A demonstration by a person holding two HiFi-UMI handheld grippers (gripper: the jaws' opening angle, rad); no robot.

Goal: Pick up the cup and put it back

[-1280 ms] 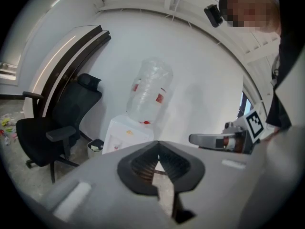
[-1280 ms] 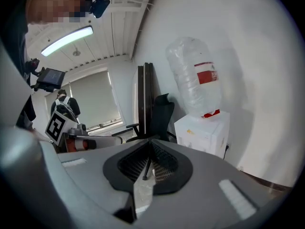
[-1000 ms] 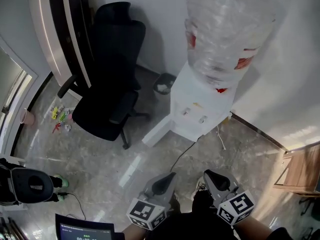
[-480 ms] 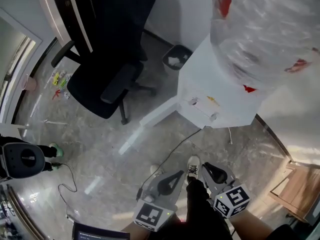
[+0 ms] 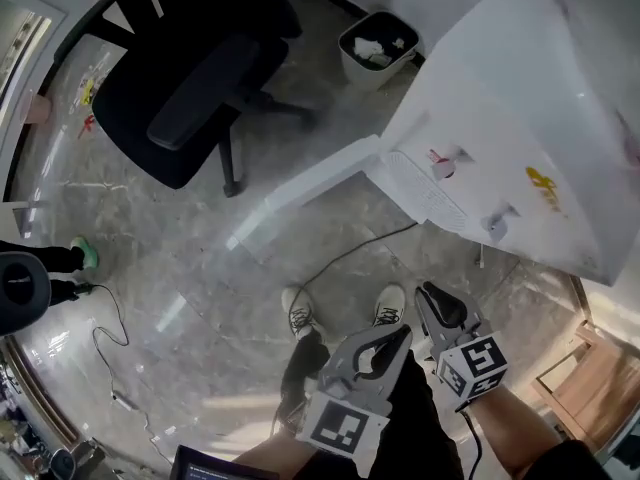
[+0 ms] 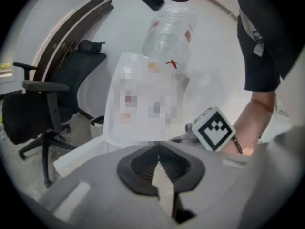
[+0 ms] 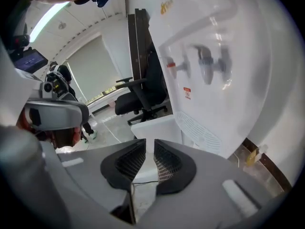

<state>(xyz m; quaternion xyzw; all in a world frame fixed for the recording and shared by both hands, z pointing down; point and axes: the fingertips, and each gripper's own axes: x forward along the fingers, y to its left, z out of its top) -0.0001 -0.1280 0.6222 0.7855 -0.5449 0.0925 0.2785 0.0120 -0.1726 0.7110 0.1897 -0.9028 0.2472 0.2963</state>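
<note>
Near the water dispenser (image 5: 520,118), the left tongs (image 6: 158,151) sat pressed together, empty. The right tongs (image 7: 148,149) were opening, narrowly apart, holding nothing.

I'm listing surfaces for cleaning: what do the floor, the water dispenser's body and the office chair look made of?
Floor: glossy polished stone or stone-look tile; grey veining, reflections.
Water dispenser: smooth white plastic, probably; moulded drip grille.
Office chair: matte black upholstery, likely fabric; weave not visible.
</note>
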